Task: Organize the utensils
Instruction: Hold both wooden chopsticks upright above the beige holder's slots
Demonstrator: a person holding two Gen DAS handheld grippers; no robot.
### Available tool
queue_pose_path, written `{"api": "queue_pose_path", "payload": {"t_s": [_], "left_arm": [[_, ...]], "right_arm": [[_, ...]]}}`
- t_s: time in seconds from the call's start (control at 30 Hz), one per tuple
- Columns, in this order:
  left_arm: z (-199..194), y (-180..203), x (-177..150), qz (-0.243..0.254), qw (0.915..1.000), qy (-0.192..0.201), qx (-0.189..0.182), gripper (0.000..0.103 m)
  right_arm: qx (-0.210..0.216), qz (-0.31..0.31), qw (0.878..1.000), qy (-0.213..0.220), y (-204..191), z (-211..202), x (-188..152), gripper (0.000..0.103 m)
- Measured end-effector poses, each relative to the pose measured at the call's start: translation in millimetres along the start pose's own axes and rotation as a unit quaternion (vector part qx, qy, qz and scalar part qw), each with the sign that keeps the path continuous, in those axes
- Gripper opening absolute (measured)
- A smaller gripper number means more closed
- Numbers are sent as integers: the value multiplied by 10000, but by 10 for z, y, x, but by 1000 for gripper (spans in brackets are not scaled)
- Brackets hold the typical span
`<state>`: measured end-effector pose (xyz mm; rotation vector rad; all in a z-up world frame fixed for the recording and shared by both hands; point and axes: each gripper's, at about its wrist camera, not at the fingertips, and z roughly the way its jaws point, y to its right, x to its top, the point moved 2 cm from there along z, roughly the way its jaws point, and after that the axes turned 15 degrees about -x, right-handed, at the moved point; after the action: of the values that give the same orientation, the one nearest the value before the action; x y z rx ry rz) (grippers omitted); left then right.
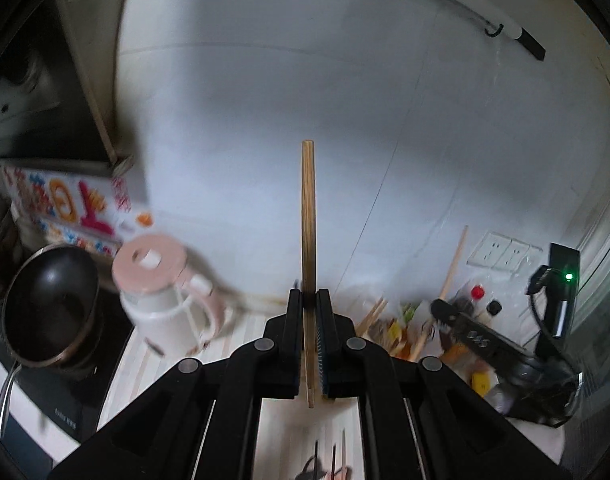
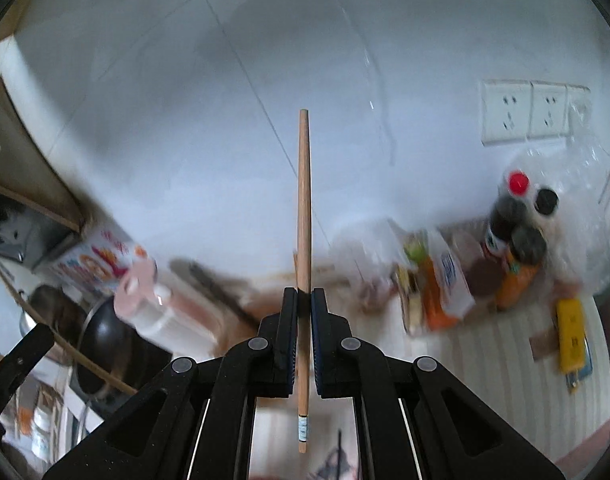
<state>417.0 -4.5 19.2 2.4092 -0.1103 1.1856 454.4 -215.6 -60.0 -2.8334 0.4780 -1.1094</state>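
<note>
My left gripper (image 1: 309, 294) is shut on a wooden chopstick (image 1: 308, 216) that stands upright between the fingers, raised above the counter in front of the white tiled wall. My right gripper (image 2: 304, 292) is shut on another wooden chopstick (image 2: 304, 200), also upright, with a pale band near its lower end. In the left wrist view the right gripper (image 1: 439, 305) shows at the right with its chopstick (image 1: 453, 268) slanting up. More wooden chopsticks (image 1: 371, 314) lie on the counter by the wall. Dark utensils (image 1: 325, 464) lie on the counter below the grippers.
A pink and white kettle (image 1: 165, 292) and a black wok (image 1: 49, 304) on a stove stand at the left. Sauce bottles (image 2: 513, 232), packets (image 2: 437, 280) and a yellow box (image 2: 571, 336) crowd the right by the wall sockets (image 2: 525, 110). The counter (image 2: 501, 356) has a striped surface.
</note>
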Motion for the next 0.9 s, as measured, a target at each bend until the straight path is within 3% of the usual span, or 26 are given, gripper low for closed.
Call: {"api": "queue_pose_path", "payload": {"t_s": [0.23, 0.47, 0.73, 0.9], "left_arm": [[548, -19, 242, 28, 10000, -39, -17, 4], [1127, -245, 170, -103, 9986, -510, -19, 4], [1359, -403, -19, -233, 9955, -914, 4, 4], [1384, -462, -72, -297, 9947, -983, -29, 4]], "right_arm": [[95, 285, 9988, 383, -187, 288, 325, 7], [-43, 189, 9976, 659, -311, 663, 355, 7], [-166, -242, 9967, 755, -407, 791, 146, 7], [-68, -71, 9908, 1352, -391, 634, 105, 7]]}}
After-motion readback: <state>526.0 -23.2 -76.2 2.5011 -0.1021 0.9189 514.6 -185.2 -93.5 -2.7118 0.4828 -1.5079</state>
